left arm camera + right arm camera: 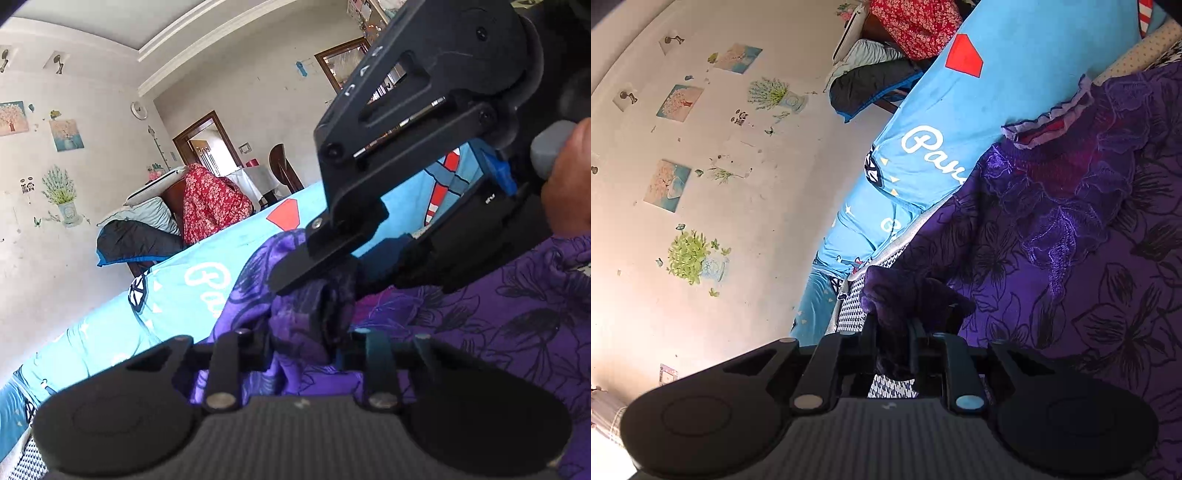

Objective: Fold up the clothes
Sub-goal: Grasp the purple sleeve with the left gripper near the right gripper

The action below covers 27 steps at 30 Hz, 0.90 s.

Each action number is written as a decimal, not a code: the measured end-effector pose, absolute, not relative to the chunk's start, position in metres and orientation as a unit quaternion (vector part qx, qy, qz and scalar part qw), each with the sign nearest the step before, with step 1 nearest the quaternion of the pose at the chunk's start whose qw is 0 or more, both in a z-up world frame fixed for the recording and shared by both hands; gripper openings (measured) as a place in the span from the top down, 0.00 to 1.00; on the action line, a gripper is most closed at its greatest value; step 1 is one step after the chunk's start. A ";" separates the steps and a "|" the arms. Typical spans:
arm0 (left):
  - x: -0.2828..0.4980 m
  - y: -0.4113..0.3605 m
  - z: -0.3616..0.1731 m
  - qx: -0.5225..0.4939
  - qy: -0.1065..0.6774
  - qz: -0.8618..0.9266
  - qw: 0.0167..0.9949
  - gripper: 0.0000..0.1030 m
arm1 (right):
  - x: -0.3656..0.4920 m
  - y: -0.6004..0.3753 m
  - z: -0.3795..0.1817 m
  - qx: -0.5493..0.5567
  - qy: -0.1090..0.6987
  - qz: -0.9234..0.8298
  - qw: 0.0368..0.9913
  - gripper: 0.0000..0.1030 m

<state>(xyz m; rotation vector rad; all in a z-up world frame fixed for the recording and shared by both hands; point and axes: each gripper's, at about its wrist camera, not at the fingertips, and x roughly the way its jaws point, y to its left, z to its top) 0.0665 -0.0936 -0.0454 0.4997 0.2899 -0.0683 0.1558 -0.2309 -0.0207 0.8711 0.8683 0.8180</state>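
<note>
- Cream walls with flower stickers (689, 260) and small pictures stood behind the bed, which wore a light blue printed sheet (923, 122); a red floral garment (210, 201) hung over furniture at the far end.
- My task piece, a purple floral garment (1071, 229), lay spread on the sheet, its frilled neckline (1049, 120) toward the far side.
- I had the left gripper (314, 325) clenched on a bunched fold of that fabric, pinched between its fingers.
- I had the right gripper (897, 332) clamped on another dark purple bunch at the garment's edge, over a houndstooth-patterned surface (849, 314).
- From the left camera I saw the right gripper crossing just above, its fingertip (295, 269) resting close to the same bunch, with the person's hand (569, 177) on its grip.
- Both tools pointed slightly downward, and the right camera's view sat strongly rolled.
- My worry: both grips held thick wads, not clean edges, so any lift could drag extra layers and give a crooked fold.
- With the tools so near, I judged they could collide or tug against each other, slipping the slick cloth free.
</note>
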 end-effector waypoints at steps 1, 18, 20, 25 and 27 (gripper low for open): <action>0.067 -0.093 -0.045 0.246 0.142 -0.030 0.958 0.78 | 0.156 -0.231 -0.020 0.395 0.394 0.373 0.741 0.82; 0.066 -0.029 -0.022 0.206 0.121 0.121 0.964 0.79 | 0.155 -0.232 -0.029 0.348 0.398 0.307 0.791 0.56; 0.065 -0.014 -0.018 0.205 0.117 0.144 0.961 0.79 | 0.156 -0.229 -0.036 0.344 0.409 0.300 0.790 0.56; 0.071 0.023 -0.009 0.194 0.119 0.186 0.956 0.79 | 0.155 -0.218 -0.046 0.319 0.429 0.292 0.793 0.56; 0.073 0.036 -0.006 0.193 0.117 0.199 0.954 0.79 | 0.154 -0.213 -0.049 0.308 0.434 0.293 0.794 0.56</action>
